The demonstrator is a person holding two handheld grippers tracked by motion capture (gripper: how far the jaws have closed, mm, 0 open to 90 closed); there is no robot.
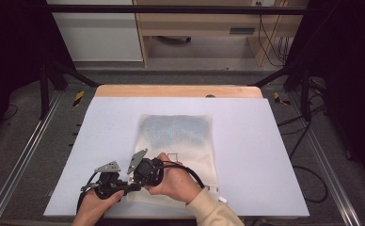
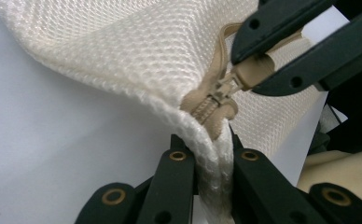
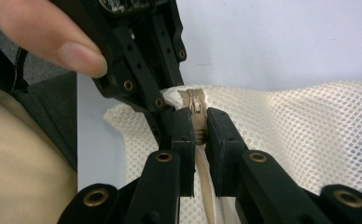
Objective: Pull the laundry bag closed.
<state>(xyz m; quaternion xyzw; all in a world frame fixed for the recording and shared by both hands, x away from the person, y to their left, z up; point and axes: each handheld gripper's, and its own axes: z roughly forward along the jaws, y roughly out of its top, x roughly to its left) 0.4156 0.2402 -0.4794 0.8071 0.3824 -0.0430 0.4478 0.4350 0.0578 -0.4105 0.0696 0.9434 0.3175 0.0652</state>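
A cream mesh bag (image 1: 180,136) lies flat on the pale table sheet (image 1: 256,150), with something blue-grey showing through its far half. Both grippers meet at its near left corner. My left gripper (image 1: 129,187) (image 2: 212,161) is shut on the mesh fabric beside the end of the tan zipper (image 2: 219,91). Coming from the right, my right gripper (image 1: 134,180) (image 3: 198,133) is shut on the zipper's tan pull tab (image 3: 198,135) (image 2: 256,70). The slider (image 3: 195,105) sits at the very end of the zip, between the two grips. The corner is lifted a little off the sheet.
A wooden table edge (image 1: 178,91) runs along the back of the sheet. Metal frame rails (image 1: 16,165) flank the table on both sides, with cables (image 1: 307,174) on the floor at the right. A small white label (image 1: 222,199) sticks out at the bag's near right corner.
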